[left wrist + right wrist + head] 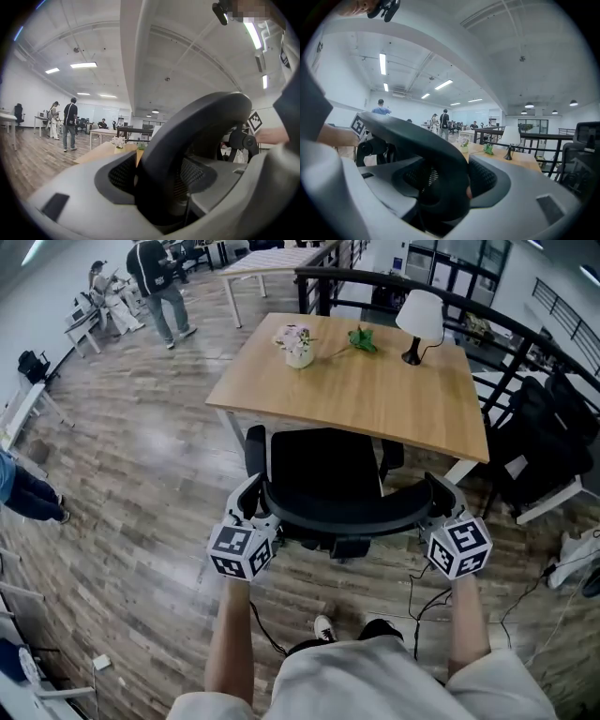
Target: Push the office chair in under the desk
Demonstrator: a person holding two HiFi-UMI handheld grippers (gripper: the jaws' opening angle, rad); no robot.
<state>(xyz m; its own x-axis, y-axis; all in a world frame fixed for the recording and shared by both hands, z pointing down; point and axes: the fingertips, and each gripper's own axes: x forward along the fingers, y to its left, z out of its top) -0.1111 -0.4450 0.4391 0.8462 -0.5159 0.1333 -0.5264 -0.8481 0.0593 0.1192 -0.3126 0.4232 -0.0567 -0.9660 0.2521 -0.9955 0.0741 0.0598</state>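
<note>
- At the near edge of the desk, the office chair faces the tabletop with the front of its seat just under the wooden rim. Most of the seat and the whole backrest are out on the person's side.
- The backrest's curved black top rim runs from one gripper to the other, and each end sits between a pair of jaws.
- The left gripper is at the left end of that rim. In the left gripper view its grey jaws are set fairly wide and clamp the thick black rim, which fills the space between the dark pads.
- The right gripper is at the right end. In the right gripper view its jaws also stand wide, with the rim pressed between both pads.
- Both forearms reach forward from the bottom of the head view, one to each gripper.
- On the desk stand a white lamp at the far right, a flower pot near the far middle, and a small green plant between them.
- A black railing curves behind the desk.
- Two people are far off on the wooden floor at upper left.
</note>
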